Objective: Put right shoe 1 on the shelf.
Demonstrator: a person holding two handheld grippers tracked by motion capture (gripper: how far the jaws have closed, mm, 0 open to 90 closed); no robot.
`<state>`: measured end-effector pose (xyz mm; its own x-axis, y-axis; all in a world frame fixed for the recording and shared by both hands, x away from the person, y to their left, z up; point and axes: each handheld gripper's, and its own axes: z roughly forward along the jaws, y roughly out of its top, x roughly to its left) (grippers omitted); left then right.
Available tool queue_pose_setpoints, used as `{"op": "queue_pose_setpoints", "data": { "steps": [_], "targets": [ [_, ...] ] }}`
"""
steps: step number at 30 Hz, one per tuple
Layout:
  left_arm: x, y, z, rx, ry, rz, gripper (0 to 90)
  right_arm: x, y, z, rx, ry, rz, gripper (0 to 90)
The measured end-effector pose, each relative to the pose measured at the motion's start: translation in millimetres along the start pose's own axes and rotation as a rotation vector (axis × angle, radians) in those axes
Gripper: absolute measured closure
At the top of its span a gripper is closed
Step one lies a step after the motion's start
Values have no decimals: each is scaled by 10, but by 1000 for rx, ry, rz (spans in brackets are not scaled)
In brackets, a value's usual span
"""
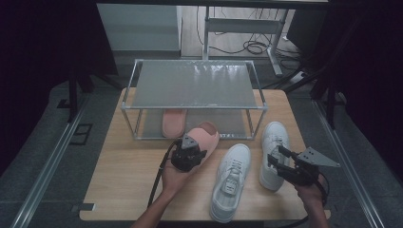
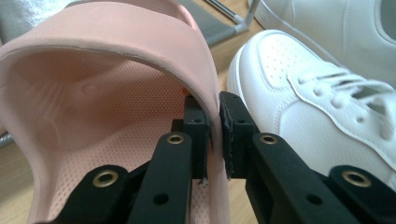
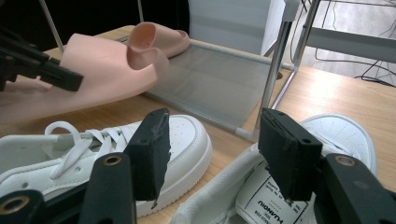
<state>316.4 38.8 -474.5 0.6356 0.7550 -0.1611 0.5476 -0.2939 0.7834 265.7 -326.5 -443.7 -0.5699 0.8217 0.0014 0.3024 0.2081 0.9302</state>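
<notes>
My left gripper (image 2: 214, 140) pinches the pink slide sandal (image 2: 112, 93) by its strap edge; its twin (image 1: 173, 121) sits in the rack (image 1: 192, 107). My right gripper (image 3: 212, 154) gapes over a white sneaker (image 3: 289, 186).

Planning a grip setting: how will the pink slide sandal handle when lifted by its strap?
The pink slide sandal looks like soft foam, so probably light. The left tool pinches its thin strap edge, which likely flexes. Its matte, textured surface probably resists slipping.
</notes>
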Motion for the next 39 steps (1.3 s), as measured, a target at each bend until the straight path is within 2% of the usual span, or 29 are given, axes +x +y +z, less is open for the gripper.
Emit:
{"op": "queue_pose_setpoints", "data": {
  "steps": [10, 14, 17, 18, 23, 29, 31, 33, 34, 35, 39],
  "targets": [
    [1, 156, 192, -5, 20, -20, 826, -5, -7, 11, 0, 1, 4, 437],
    [14, 237, 322, -8, 29, -39, 821, 0, -21, 35, 6, 8, 6, 436],
    [12, 320, 474, -18, 52, -50, 821, 10, -32, 54, 11, 14, 6, 436],
    [12, 320, 474, -18, 52, -50, 822, 10, -32, 54, 11, 14, 6, 436],
    [31, 395, 658, -33, 98, -64, 825, 13, -28, 51, 10, 14, 5, 436],
    [83, 445, 769, -51, 146, -84, 824, 14, -24, 45, 8, 14, 3, 437],
    [104, 454, 814, -58, 171, -87, 824, 17, -22, 47, 7, 15, 2, 436],
    [141, 465, 883, -56, 209, -108, 823, 18, -20, 46, 6, 16, 2, 436],
    [141, 465, 883, -56, 209, -108, 820, 18, -20, 46, 6, 16, 2, 436],
    [162, 471, 914, -68, 234, -117, 820, 17, -18, 43, 4, 17, 3, 436],
    [173, 504, 971, -82, 263, -123, 819, 16, -15, 34, 2, 16, 5, 436]
  ]
}}
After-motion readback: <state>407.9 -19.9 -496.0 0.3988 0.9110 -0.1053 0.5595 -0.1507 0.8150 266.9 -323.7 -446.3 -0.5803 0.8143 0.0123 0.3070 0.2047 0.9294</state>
